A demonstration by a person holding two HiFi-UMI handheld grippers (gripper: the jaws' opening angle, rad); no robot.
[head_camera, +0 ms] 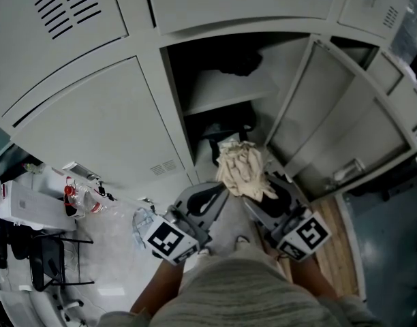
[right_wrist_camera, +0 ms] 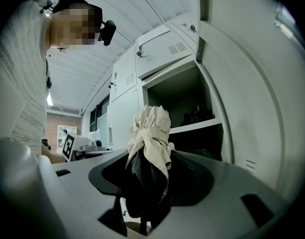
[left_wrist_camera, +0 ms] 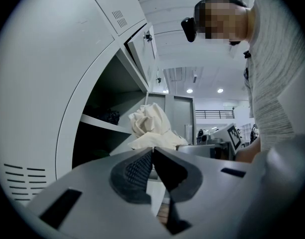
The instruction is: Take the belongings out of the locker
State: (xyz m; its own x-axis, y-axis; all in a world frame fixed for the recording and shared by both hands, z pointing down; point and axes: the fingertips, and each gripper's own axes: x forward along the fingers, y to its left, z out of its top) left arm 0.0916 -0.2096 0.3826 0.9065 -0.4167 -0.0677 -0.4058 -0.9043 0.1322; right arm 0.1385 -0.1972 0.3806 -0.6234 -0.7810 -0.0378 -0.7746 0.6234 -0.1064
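One crumpled beige cloth pinched between right gripper fingers; left gripper fingers pressed together.

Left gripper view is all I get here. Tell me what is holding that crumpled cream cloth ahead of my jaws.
Observer: The right gripper is shut on the crumpled cream cloth. Its own view shows the cloth pinched between its jaws.
Operator: Check the grey metal locker under the shelf. That part is black for me.
Observer: The head view shows a dark thing in the grey metal locker, below the shelf. I cannot tell what it is.
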